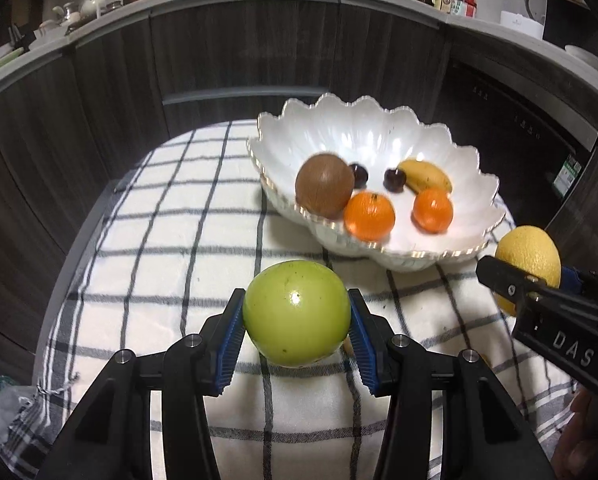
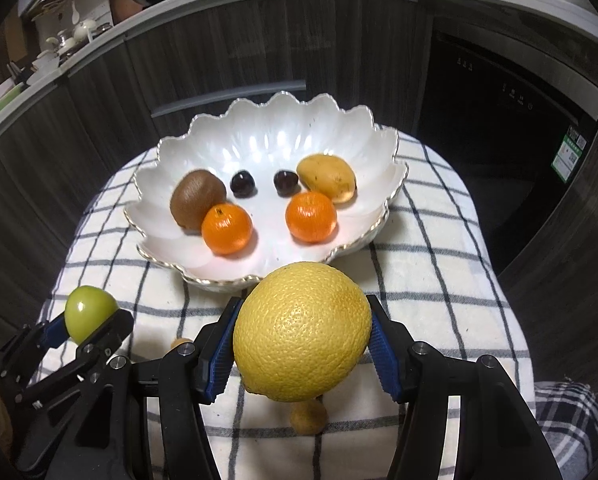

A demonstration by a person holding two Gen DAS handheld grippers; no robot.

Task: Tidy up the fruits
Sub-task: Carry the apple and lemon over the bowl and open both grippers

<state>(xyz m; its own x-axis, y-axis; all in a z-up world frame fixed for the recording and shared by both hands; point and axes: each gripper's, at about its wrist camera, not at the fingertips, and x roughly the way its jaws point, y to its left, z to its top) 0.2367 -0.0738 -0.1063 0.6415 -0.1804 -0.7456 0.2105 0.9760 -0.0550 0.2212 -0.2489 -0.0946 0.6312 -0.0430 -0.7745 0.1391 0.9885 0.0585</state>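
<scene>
My left gripper (image 1: 297,308) is shut on a green apple (image 1: 297,320), its blue pads pressing both sides, lifted above the checked cloth. My right gripper (image 2: 303,320) is shut on a large yellow lemon (image 2: 303,336) in the same way. Each view shows the other gripper too: the lemon (image 1: 527,248) at the right edge, the apple (image 2: 87,308) at the lower left. Just beyond both stands a white scalloped bowl (image 1: 379,136) (image 2: 275,136). It holds a kiwi (image 2: 197,198), two tangerines (image 2: 227,230) (image 2: 311,216), two dark cherries (image 2: 243,184) and a yellow mango (image 2: 327,178).
A black-and-white checked cloth (image 2: 419,280) covers the small table. Two small brown fruits (image 2: 309,416) (image 2: 181,343) lie on it under the grippers. Dark cabinet fronts (image 2: 239,48) and an oven (image 2: 499,92) stand close behind. A hand (image 1: 587,436) shows at the lower right.
</scene>
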